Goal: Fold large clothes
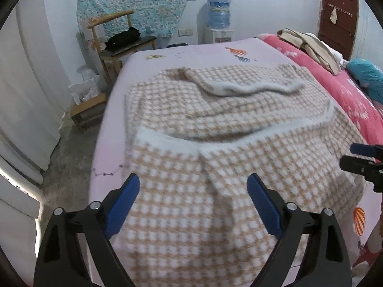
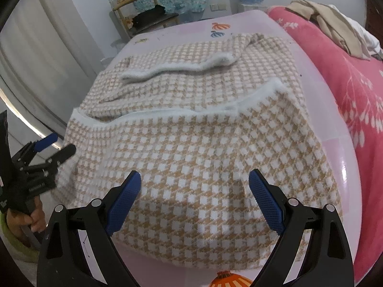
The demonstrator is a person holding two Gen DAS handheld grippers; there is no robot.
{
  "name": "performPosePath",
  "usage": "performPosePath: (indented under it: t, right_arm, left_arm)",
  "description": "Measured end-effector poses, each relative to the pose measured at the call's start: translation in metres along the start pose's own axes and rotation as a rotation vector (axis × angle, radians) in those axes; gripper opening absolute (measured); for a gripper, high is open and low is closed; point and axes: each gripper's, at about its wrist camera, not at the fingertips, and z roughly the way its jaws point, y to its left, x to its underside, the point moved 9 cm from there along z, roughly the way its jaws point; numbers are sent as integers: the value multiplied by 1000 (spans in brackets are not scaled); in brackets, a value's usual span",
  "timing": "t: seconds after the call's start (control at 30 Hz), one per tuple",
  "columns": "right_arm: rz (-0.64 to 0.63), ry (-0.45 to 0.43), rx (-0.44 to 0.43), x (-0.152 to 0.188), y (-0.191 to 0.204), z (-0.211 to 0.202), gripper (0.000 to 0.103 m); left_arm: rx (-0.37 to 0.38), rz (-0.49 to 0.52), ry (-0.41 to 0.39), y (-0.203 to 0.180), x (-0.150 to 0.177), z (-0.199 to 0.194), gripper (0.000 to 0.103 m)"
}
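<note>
A tan and white checked knit garment [image 1: 215, 124] lies spread on the pink bed sheet [image 1: 186, 55], with a white-cuffed sleeve [image 1: 253, 88] laid across its far half and its near part folded over along a white trim. It also shows in the right wrist view [image 2: 191, 129]. My left gripper [image 1: 193, 184] is open and empty, above the garment's near left part. My right gripper [image 2: 195, 181] is open and empty, above the near edge. Each gripper shows in the other's view: the right one [image 1: 361, 155], the left one [image 2: 55, 143].
A pink floral blanket [image 2: 347, 76] with beige clothes [image 2: 335, 24] lies along the bed's right side. A wooden chair [image 1: 115, 45] with black cloth, a small stool [image 1: 88, 110], a water dispenser [image 1: 219, 16] and a brown door [image 1: 337, 16] stand beyond the bed.
</note>
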Motion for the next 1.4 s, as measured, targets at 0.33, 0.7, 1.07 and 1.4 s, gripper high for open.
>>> performPosePath:
  t: [0.33,0.7,1.07,1.4]
  right_arm:
    - [-7,29,20,1,0,8,87]
    - [-11,41,37,0,-2,11,87]
    - [-23,36,38,0,2,11,87]
    - [-26,38,21,0,4,15,87]
  left_arm:
    - [18,-109,-6,46,-12,18,50]
    - [172,-168,39,55,-7,30,27]
    - [244,-186,128,53,-2,48,27]
    - [435,-272,159,53,-4,47,32]
